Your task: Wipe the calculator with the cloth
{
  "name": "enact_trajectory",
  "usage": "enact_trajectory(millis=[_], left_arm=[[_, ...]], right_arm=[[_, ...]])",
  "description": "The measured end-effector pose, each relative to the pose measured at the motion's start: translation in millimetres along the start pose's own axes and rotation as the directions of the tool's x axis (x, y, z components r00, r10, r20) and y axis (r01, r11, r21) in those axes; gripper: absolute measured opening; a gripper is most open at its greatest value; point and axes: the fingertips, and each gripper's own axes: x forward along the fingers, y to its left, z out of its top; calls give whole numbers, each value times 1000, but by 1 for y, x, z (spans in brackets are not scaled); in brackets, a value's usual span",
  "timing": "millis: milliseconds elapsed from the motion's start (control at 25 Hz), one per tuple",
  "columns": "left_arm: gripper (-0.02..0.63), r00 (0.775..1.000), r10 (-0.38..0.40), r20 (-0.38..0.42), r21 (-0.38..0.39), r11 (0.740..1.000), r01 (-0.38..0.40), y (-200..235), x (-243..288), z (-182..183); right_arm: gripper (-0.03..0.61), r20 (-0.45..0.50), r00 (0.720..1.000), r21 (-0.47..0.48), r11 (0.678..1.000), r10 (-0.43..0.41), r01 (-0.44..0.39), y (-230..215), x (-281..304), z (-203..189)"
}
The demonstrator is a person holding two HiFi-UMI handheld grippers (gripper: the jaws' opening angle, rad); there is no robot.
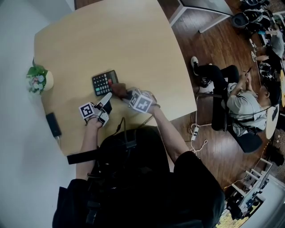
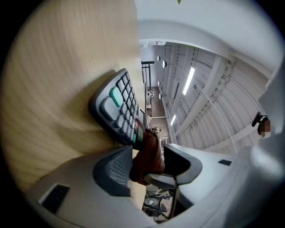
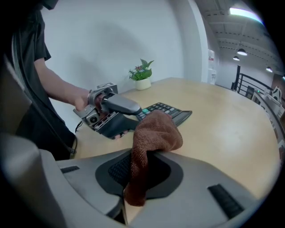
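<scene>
Head view, right gripper (image 1: 125, 93), cloth (image 1: 118, 90) at calculator (image 1: 103, 82)

Head view: calculator (image 1: 103, 82) 5 o'clock corner hidden under cloth (image 1: 119, 90); key legends too small to read. Left gripper view: calculator's near end goes behind a pad of left gripper (image 2: 149, 156), pinched or not, can't tell. Right gripper view: cloth tail vanishes between jaws of right gripper (image 3: 144, 162).

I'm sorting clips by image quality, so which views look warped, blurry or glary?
Head view: sharp, evenly lit, edges bowed. Left gripper view: heavy fisheye, dark corners, table grain smeared. Right gripper view: cloth crisp, ceiling lights glare upper right.
</scene>
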Motion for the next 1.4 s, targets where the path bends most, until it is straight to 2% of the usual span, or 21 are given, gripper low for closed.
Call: enact_trajectory(millis=[80, 160, 240, 320, 400, 440, 520, 600, 680, 760, 840, 920, 960, 1080, 1200, 1280, 1320, 1400], left_arm=[[219, 1000, -1, 3, -1, 1000, 1, 0, 0, 1], [219, 1000, 3, 8, 5, 1000, -3, 1, 0, 1], [218, 999, 11, 32, -2, 1000, -11, 2, -2, 2], [226, 995, 23, 96, -40, 999, -19, 3, -8, 6], [258, 981, 41, 190, -99, 995, -22, 6, -18, 10], [266, 970, 50, 236, -126, 992, -20, 8, -23, 13], [270, 949, 63, 310, -167, 986, -11, 11, -34, 16], [272, 938, 70, 341, -185, 983, -6, 12, -41, 19], [272, 934, 84, 347, -194, 981, -16, 12, -45, 25], [272, 928, 101, 358, -201, 979, -29, 16, -53, 40], [272, 924, 108, 366, -196, 980, -37, 20, -63, 63], [273, 929, 115, 352, -157, 986, -62, 22, -69, 87], [273, 933, 118, 339, -127, 989, -79, 22, -70, 97], [272, 951, 128, 282, -37, 992, -123, 16, -68, 112], [273, 967, 152, 205, 30, 986, -162, 12, -72, 94], [273, 973, 134, 187, 29, 990, -141, 10, -74, 80], [273, 975, 118, 190, 20, 992, -124, 10, -73, 77], [273, 975, 99, 199, 8, 995, -103, 11, -70, 76]], right_arm=[[57, 6, 1000, 23, 999, 23, -23, 2, -10, -4], [55, 56, 998, 86, 996, 8, -13, -15, -23, 4], [55, 97, 992, 138, 988, -82, 68, -53, -34, 23], [56, 95, 973, 143, 970, -210, 196, -101, -38, 47], [57, 56, 950, 95, 949, -307, 300, -144, -28, 74], [57, 27, 945, 48, 944, -327, 325, -160, -17, 87], [56, -56, 949, -85, 948, -311, 306, -172, 12, 105], [56, -163, 954, -216, 952, -253, 216, -168, 43, 106], [53, -256, 947, -261, 957, -195, 127, -160, 58, 94], [52, -308, 938, -202, 974, -158, 98, -154, 56, 78], [52, -336, 934, -76, 992, -118, 99, -143, 47, 60], [52, -341, 937, 48, 994, -74, 95, -119, 41, 41], [52, -321, 946, 102, 991, -49, 86, -104, 41, 33], [55, -183, 983, 263, 965, 32, 17, -63, 43, 23], [55, -66, 998, 402, 915, -16, 41, -66, 28, 16], [55, 8, 996, 472, 879, -83, 70, -90, 19, 24], [55, 40, 993, 490, 869, -109, 75, -103, 18, 33], [55, 82, 989, 484, 872, -124, 70, -127, 25, 59]])
